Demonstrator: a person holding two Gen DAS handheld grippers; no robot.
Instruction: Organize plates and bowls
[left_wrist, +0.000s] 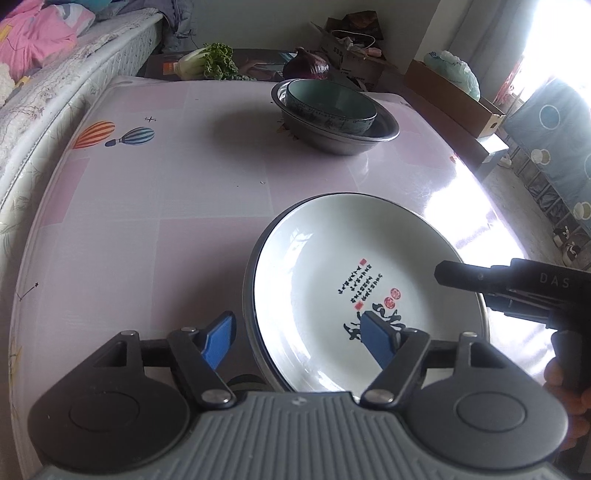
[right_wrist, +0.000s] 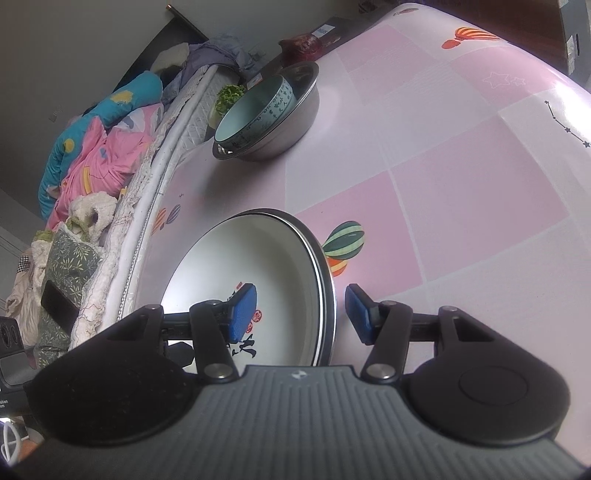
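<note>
While the left wrist view shows the right tongs (left_wrist: 441, 275) reaching over the white plate (left_wrist: 354, 280) and a cardboard box (left_wrist: 454, 99), the right wrist view shows bedding (right_wrist: 99, 147) beside the bench (right_wrist: 461, 177). A teal bowl (left_wrist: 332, 105) sits inside a steel basin (left_wrist: 384, 133) at the far end. Both tongs stand released, each straddling the plate rim; left tongs (left_wrist: 299, 341) astride the near edge.

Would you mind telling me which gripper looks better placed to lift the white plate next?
Probably the right gripper: its open jaws closely straddle the white plate's rim. The left gripper also straddles the rim, but stands wider.
</note>
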